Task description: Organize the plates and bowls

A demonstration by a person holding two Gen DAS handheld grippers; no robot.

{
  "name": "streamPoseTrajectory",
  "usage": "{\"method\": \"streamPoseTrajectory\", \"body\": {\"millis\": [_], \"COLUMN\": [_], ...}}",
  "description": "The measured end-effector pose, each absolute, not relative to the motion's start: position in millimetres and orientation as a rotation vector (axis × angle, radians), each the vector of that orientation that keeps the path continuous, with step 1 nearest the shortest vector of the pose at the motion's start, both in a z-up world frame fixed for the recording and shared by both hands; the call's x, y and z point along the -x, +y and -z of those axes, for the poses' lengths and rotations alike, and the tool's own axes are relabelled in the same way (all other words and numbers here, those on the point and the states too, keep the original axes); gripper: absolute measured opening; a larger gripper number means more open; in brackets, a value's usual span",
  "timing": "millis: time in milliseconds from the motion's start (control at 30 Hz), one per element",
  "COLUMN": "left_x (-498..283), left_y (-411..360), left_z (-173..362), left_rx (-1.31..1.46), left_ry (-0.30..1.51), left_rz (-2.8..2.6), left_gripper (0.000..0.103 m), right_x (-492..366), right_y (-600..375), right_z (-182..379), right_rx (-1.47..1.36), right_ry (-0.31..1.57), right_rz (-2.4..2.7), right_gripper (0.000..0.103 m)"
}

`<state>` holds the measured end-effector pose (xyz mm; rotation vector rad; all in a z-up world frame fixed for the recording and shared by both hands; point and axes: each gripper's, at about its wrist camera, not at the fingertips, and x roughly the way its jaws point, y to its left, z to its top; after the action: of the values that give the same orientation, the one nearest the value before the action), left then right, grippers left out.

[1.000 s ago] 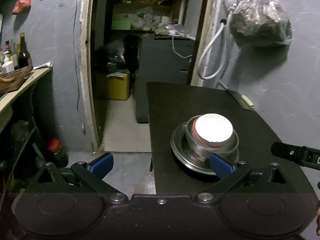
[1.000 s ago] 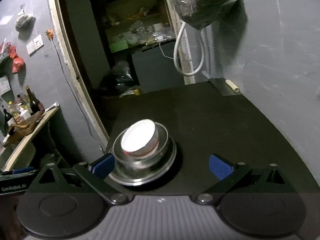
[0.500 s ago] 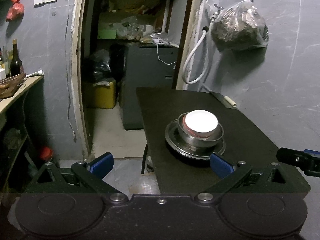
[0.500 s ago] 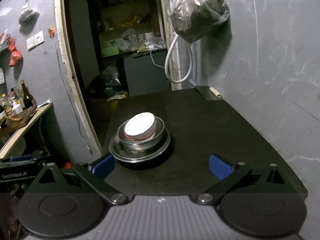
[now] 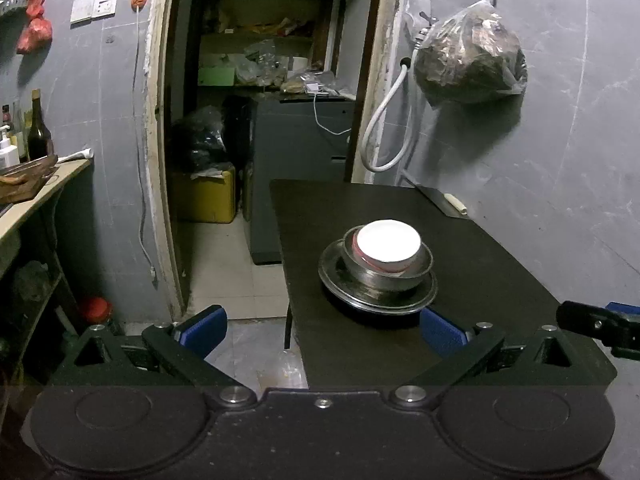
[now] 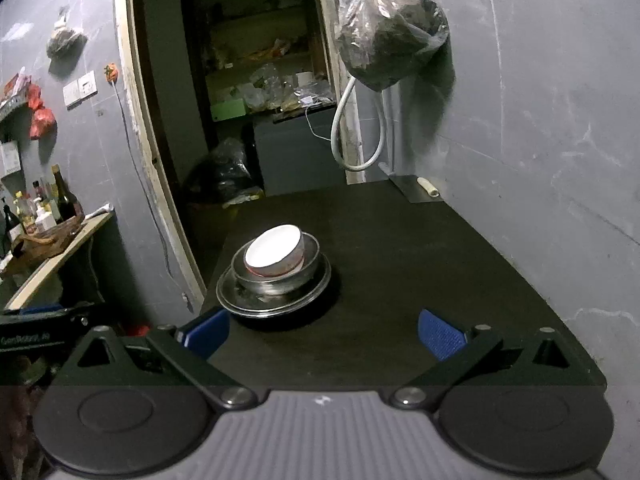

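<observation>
Left gripper (image 5: 322, 330): fingers spread wide apart, holding nothing; the blue pads (image 5: 442, 330) sit low in the left wrist view, one off the counter's edge, the other over it.
Right gripper (image 6: 324, 334): fingers likewise wide apart and empty; the blue pads (image 6: 440, 338) hang above the near part of the counter.
Counter (image 5: 472, 240): dark top, ahead of both pairs of fingers, one side against the grey wall.
Metal plate (image 5: 340, 288): flat on the counter; in the left wrist view just beyond the right-hand finger, in the right wrist view (image 6: 240, 300) just beyond the left-hand finger, touching neither.
Metal bowl (image 5: 380, 280): upright on the plate.
White bowl (image 5: 389, 242): nested in the metal bowl, tilted slightly, a red band at its base; inside washed out by glare.
Other gripper: the right one's tip shows at the far right of the left wrist view (image 5: 600, 324), beside the counter's near corner.
Hanging bag (image 6: 390, 46): on the wall, far beyond and above the fingers.
</observation>
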<state>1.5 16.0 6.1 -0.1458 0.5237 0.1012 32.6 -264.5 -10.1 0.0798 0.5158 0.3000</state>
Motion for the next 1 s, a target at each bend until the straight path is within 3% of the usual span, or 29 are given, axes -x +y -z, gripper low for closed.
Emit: {"method": "streamPoseTrajectory", "body": {"millis": [1000], "left_x": [7.8], "left_y": [-16.0], "left_z": [0.5], "left_rx": [0.126], "left_ry": [0.579], "left_rz": [-0.152], "left_gripper": [0.102], "right_x": [-40.9], "right_y": [-288.2], "right_z": [25.6], "right_rx": [-0.041], "right_ry": [0.601], "right_rz": [-0.378], "right_gripper": [0.103]}}
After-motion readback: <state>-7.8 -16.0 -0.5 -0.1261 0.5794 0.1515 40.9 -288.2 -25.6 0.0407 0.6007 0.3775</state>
